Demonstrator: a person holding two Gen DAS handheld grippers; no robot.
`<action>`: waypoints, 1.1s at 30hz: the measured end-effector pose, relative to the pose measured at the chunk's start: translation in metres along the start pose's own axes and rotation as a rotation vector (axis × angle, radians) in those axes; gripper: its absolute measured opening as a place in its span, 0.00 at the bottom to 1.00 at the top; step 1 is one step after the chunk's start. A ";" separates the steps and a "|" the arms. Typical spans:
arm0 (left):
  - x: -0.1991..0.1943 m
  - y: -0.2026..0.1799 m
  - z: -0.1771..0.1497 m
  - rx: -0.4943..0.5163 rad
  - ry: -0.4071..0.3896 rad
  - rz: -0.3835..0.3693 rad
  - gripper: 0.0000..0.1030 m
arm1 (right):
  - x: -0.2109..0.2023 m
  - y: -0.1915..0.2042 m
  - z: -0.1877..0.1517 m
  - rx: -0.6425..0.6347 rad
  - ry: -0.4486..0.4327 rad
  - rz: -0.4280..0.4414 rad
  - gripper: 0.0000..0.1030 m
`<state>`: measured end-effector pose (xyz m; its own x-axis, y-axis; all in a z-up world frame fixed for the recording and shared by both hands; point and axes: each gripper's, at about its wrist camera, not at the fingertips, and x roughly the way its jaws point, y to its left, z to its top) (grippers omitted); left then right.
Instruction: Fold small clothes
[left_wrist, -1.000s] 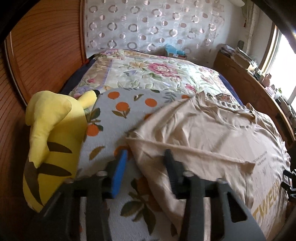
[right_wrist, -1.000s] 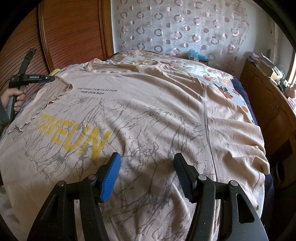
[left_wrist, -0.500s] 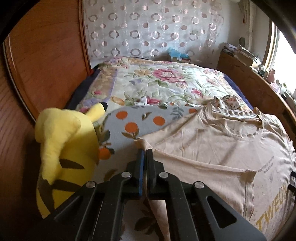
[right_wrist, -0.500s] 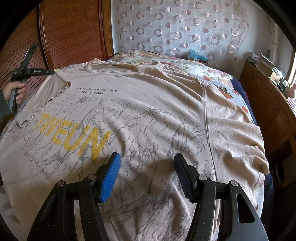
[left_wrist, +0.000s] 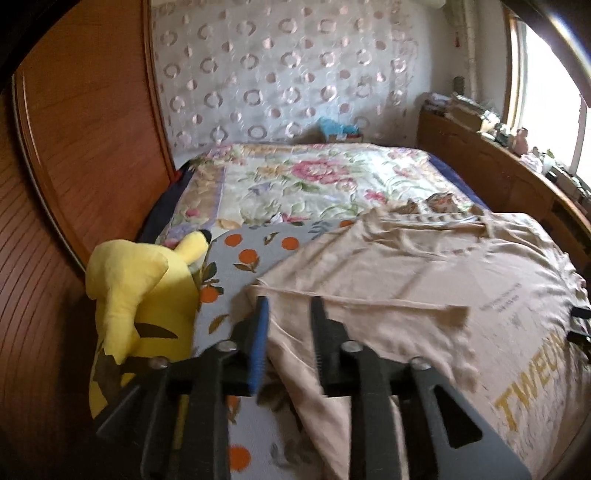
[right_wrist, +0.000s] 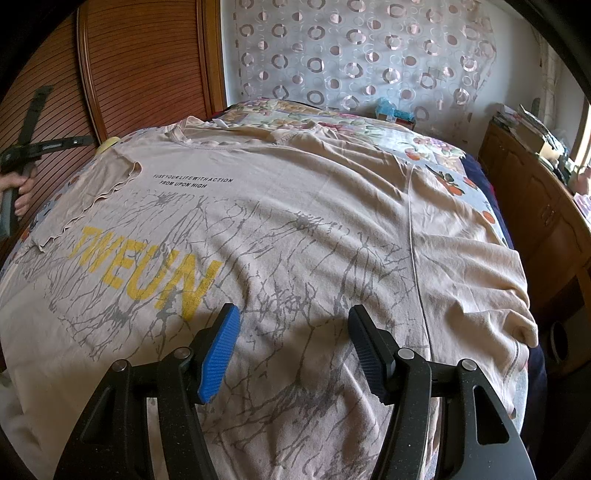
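Note:
A beige T-shirt (right_wrist: 314, 206) with yellow "TWEUN" print lies face up, spread over the bed. Its left sleeve (right_wrist: 92, 184) is folded inward onto the chest. My left gripper (left_wrist: 290, 306) hovers at that folded shoulder edge (left_wrist: 369, 321). Its jaws are opening, and shirt fabric shows in the gap without either pad pressing on it. The right wrist view catches this gripper (right_wrist: 22, 155) at the far left, held by a hand (right_wrist: 22, 188). My right gripper (right_wrist: 294, 317) stands open just above the shirt's lower front, holding nothing.
A yellow plush toy (left_wrist: 140, 295) lies at the bed's left edge by the wooden wardrobe (left_wrist: 74, 147). An orange-print blanket (left_wrist: 251, 254) lies under the shirt, a floral quilt (left_wrist: 314, 184) beyond it. A cluttered wooden cabinet (right_wrist: 535, 206) runs along the right.
The left gripper went from open to shut at the sleeve edge, then opened again while lifting and drawing back. The sleeve has settled flat on the shirt. The right gripper has not moved.

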<state>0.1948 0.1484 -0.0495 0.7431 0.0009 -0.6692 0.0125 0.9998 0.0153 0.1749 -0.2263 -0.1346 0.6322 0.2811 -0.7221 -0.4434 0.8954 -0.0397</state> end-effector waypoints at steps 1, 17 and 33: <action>-0.006 -0.003 -0.002 0.003 -0.015 -0.007 0.37 | 0.000 0.000 0.000 0.000 0.000 0.000 0.62; -0.067 -0.073 -0.050 0.038 -0.127 -0.079 0.75 | 0.000 -0.001 0.000 -0.001 -0.001 0.000 0.63; -0.097 -0.149 -0.084 0.149 -0.121 -0.156 0.75 | -0.011 -0.009 -0.007 0.033 -0.033 0.005 0.63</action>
<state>0.0646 0.0015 -0.0495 0.7993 -0.1648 -0.5779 0.2252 0.9737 0.0339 0.1677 -0.2401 -0.1309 0.6508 0.2965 -0.6990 -0.4256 0.9048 -0.0124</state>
